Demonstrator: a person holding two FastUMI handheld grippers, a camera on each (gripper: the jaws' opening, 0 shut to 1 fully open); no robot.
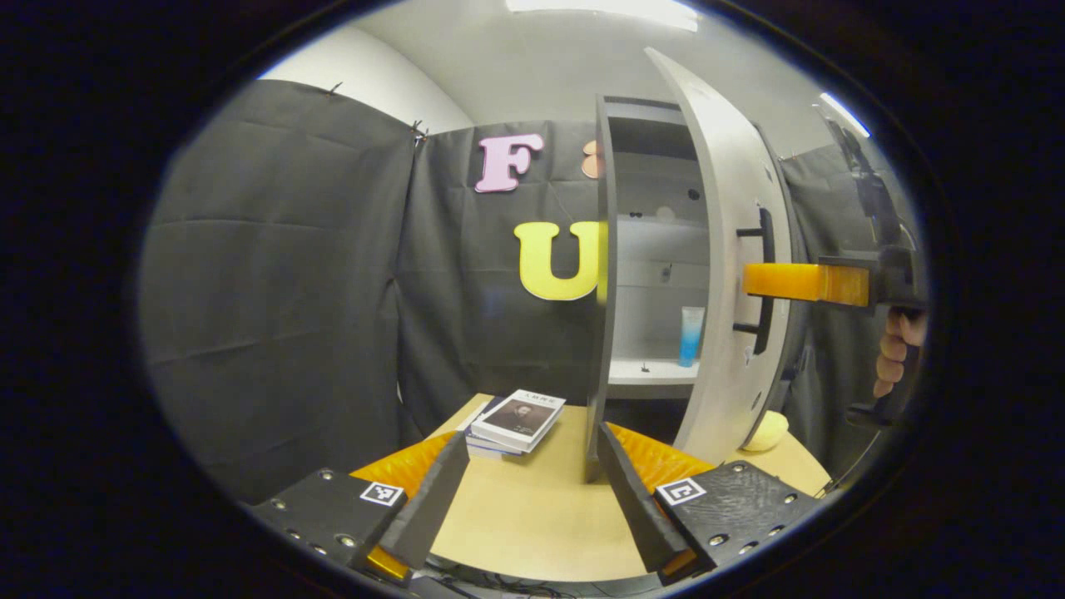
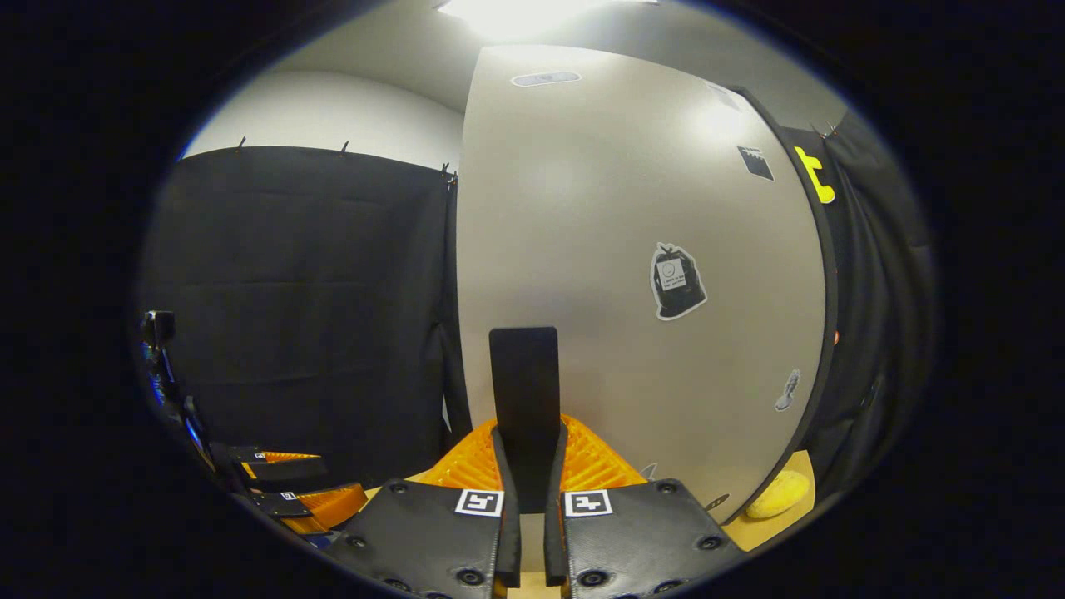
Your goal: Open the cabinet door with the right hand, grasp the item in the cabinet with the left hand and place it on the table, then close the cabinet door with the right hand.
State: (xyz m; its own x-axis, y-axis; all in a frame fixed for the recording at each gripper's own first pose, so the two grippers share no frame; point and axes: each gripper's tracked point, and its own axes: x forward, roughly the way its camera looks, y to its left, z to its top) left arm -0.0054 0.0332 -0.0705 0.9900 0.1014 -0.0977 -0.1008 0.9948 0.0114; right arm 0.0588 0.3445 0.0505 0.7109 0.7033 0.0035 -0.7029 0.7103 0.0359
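Observation:
The grey cabinet (image 1: 603, 274) stands on the table with its door (image 1: 724, 249) swung partly open. Inside, a blue and white tube (image 1: 691, 335) stands upright on the lower shelf (image 1: 649, 372). My left gripper (image 1: 532, 470) is open and low over the table, in front of the cabinet and well short of the tube. In the left gripper view my right gripper (image 1: 761, 281) reaches the black door handle (image 1: 764, 283), with a hand (image 1: 897, 353) behind it. In the right gripper view my right gripper (image 2: 531, 453) is shut on the handle (image 2: 524, 383), facing the door's outer face (image 2: 632, 249).
A stack of books (image 1: 516, 420) lies on the wooden table (image 1: 532, 524) left of the cabinet. A yellow rounded object (image 1: 767, 431) sits on the table by the door's lower edge, and it also appears in the right gripper view (image 2: 778, 493). Black cloth walls close in the booth.

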